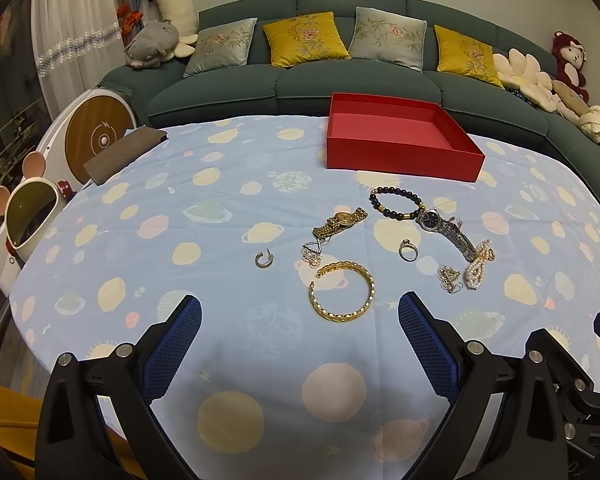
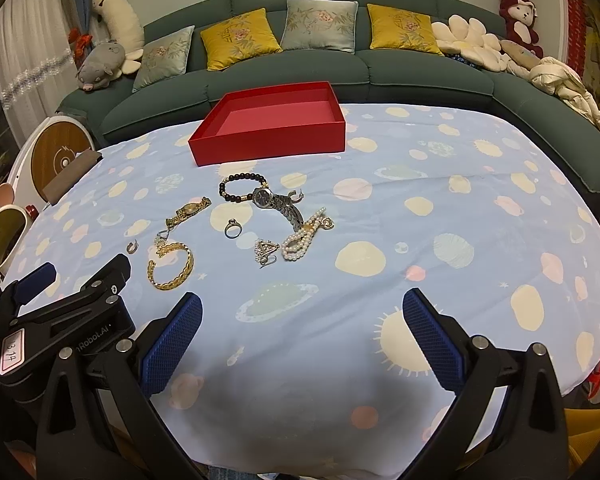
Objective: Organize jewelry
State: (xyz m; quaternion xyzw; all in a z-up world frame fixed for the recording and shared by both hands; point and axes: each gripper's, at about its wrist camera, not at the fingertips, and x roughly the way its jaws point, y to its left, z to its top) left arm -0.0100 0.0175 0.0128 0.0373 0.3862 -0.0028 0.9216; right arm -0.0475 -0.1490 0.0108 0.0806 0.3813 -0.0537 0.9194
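Lying loose on the cloth [image 1: 148,216] just in front of the red box [image 1: 400,152], the jewelry is kept within reach of both tools. The box is seen to be empty, so nothing appears sorted yet. Nearest the box are the bead bracelet [image 1: 396,200], the silver watch [image 1: 446,228] and the gold watch [image 1: 340,222]; further from it lie the ring [image 1: 408,251] and the bangle [image 1: 342,292]. The left gripper [image 1: 300,320] is held wide apart with nothing between its pads — lined up, it is judged, on the bangle — while the right gripper [image 2: 302,320] is likewise spread and unladen.
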